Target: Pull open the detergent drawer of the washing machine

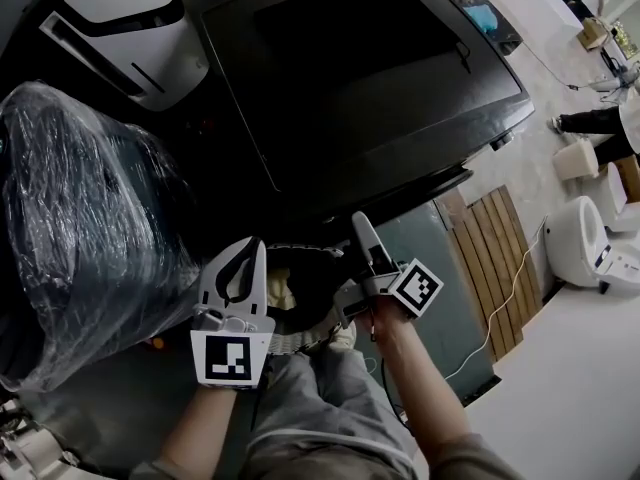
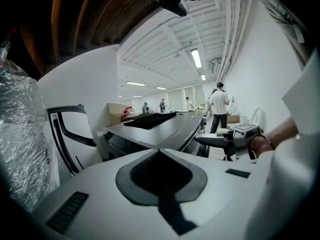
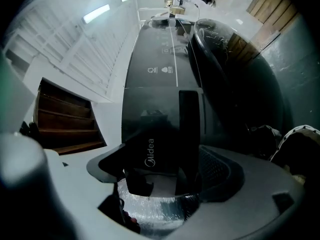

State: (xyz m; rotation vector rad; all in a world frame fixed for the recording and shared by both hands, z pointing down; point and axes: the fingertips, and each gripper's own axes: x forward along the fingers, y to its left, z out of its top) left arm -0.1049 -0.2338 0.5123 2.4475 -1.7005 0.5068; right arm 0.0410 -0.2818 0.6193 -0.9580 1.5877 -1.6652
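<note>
Here, glossy black washing machine [image 1: 370,78], dark front panel [image 3: 150,134] lettered Midea.

Overhead and low (washer [image 1: 360,78] shared)

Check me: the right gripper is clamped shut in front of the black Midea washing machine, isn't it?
No: the right gripper is open, jaws apart, as the right gripper view shows. It does face the black Midea washing machine.
</note>
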